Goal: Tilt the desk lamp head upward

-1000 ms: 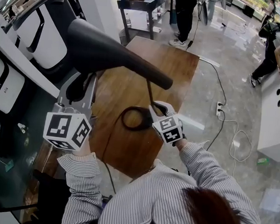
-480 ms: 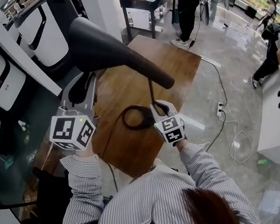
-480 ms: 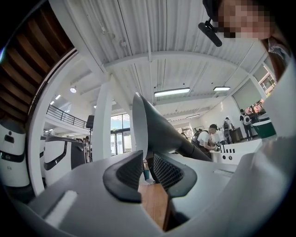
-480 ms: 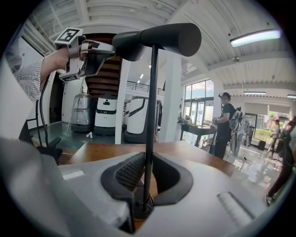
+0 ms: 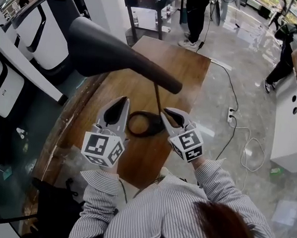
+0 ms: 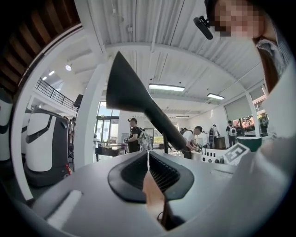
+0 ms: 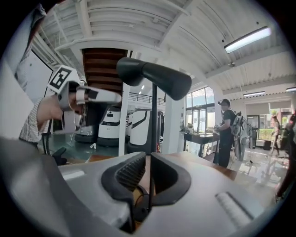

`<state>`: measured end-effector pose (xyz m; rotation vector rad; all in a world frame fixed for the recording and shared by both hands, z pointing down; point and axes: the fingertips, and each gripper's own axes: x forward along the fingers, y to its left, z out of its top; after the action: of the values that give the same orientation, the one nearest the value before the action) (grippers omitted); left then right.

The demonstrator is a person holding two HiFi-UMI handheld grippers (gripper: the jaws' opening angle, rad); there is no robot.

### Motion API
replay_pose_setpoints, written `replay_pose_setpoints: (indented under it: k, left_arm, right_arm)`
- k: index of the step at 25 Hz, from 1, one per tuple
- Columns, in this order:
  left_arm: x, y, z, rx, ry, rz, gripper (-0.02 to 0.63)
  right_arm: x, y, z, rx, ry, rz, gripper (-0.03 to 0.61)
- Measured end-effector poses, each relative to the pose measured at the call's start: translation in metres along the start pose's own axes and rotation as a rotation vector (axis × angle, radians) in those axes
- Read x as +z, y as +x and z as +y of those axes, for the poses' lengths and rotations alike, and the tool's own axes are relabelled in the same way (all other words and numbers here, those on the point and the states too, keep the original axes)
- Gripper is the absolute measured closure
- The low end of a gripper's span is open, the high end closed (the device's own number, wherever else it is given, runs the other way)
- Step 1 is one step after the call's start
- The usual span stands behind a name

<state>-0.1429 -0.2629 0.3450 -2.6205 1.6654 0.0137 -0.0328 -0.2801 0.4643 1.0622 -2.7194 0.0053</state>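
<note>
A black desk lamp stands on the wooden table (image 5: 182, 67). Its big cone-shaped lamp head (image 5: 105, 51) reaches up to the left, over a thin stem (image 5: 157, 97) and a ring base (image 5: 143, 125). My right gripper (image 5: 165, 113) is shut on the stem just above the base; the stem (image 7: 153, 125) runs up between its jaws to the lamp head (image 7: 155, 78). My left gripper (image 5: 122, 102) hovers left of the base with its jaws shut and nothing in them. From the left gripper (image 6: 148, 155) the lamp head (image 6: 138, 102) looms above.
White machines (image 5: 40, 24) line the left side beyond a glass edge. A dark side table (image 5: 149, 1) and a standing person are behind the table. A power strip with cables (image 5: 230, 116) lies on the floor at right, beside a white counter (image 5: 294, 124).
My left gripper has swung right and down from under the lamp head at the table's left edge, to beside the ring base. The right gripper has stayed on the stem.
</note>
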Motion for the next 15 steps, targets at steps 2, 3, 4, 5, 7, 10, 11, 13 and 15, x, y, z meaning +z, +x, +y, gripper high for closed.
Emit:
replay_pose_setpoints:
  k: [2,3,4,5,7,10,11,13,15]
  left_arm:
    - [-0.019,0.005,-0.014,-0.017,0.009,0.04,0.602]
    - [-0.029,0.008,-0.021,-0.026,0.012,0.061,0.605]
    - [-0.039,0.01,-0.028,-0.037,0.006,0.083,0.607]
    - [-0.049,0.011,-0.034,-0.049,-0.007,0.101,0.607]
    - [-0.065,0.013,-0.046,-0.067,-0.053,0.122,0.607]
    - [-0.084,0.013,-0.062,-0.083,-0.114,0.15,0.607]
    - [-0.09,0.013,-0.066,-0.088,-0.121,0.164,0.607]
    - [-0.099,0.013,-0.072,-0.096,-0.128,0.188,0.607]
    - [-0.106,0.013,-0.075,-0.095,-0.14,0.202,0.607]
  right_arm:
    - [0.011,-0.009,0.01,0.028,-0.013,-0.018,0.552]
    - [0.016,-0.013,0.015,0.039,-0.018,-0.027,0.554]
    - [0.02,-0.017,0.018,0.045,-0.019,-0.038,0.557]
    - [0.024,-0.02,0.02,0.044,-0.016,-0.051,0.562]
    - [0.028,-0.024,0.019,0.03,-0.003,-0.072,0.572]
    - [0.026,-0.026,0.017,0.002,0.017,-0.07,0.575]
    - [0.025,-0.027,0.016,-0.004,0.023,-0.066,0.575]
    - [0.023,-0.028,0.016,-0.008,0.035,-0.06,0.575]
    - [0.023,-0.029,0.015,-0.009,0.044,-0.059,0.577]
